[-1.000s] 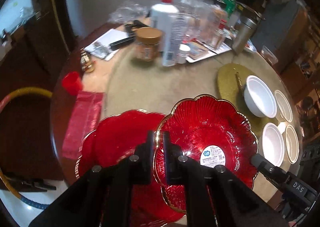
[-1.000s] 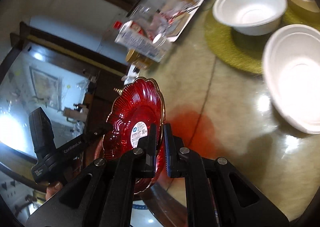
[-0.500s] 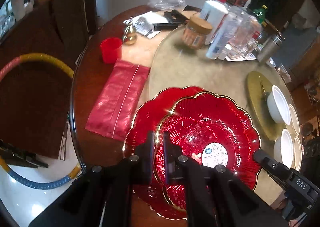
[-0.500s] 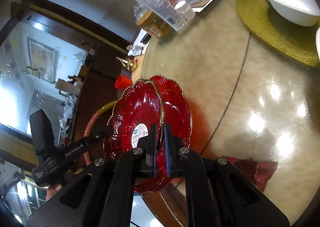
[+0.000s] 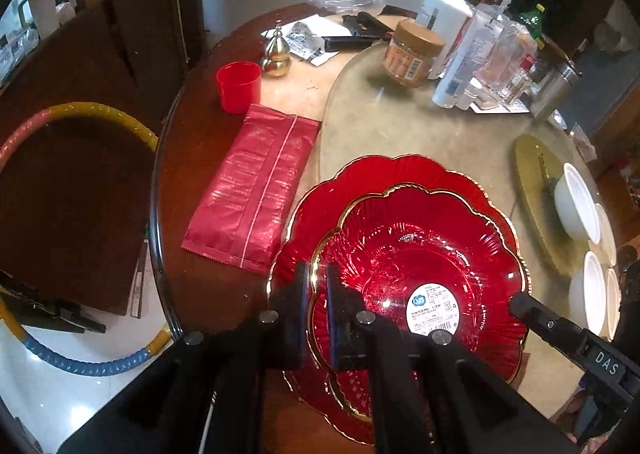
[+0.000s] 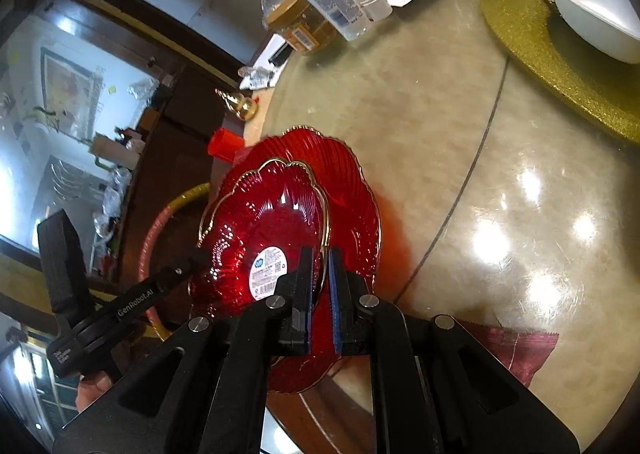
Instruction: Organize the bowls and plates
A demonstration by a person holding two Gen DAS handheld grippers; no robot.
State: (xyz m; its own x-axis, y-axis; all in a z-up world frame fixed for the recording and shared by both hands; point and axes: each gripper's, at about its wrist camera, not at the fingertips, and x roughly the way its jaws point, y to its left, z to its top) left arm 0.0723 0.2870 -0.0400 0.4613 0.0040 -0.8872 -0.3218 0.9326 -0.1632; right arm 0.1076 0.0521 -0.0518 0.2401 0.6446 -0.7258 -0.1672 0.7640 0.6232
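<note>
A small red glass plate (image 5: 416,254) with a gold scalloped rim and a white label is held by both grippers over a larger red plate (image 5: 360,182) that lies on the table. My left gripper (image 5: 318,302) is shut on the small plate's near rim. My right gripper (image 6: 320,286) is shut on its opposite rim (image 6: 320,238). The large plate (image 6: 356,190) shows behind it in the right wrist view. White bowls (image 5: 576,206) sit on and beside a gold mat (image 5: 536,190) at the right.
A red packet (image 5: 256,182), a red cup (image 5: 239,86) and a brass gourd (image 5: 276,54) lie left of the plates. A jar (image 5: 412,54), bottles (image 5: 460,54) and papers crowd the far side. The table edge and a hoop (image 5: 80,118) are at the left.
Both grippers carried the small red plate left and down until it is centred over the large red plate. Both grips stayed shut.
</note>
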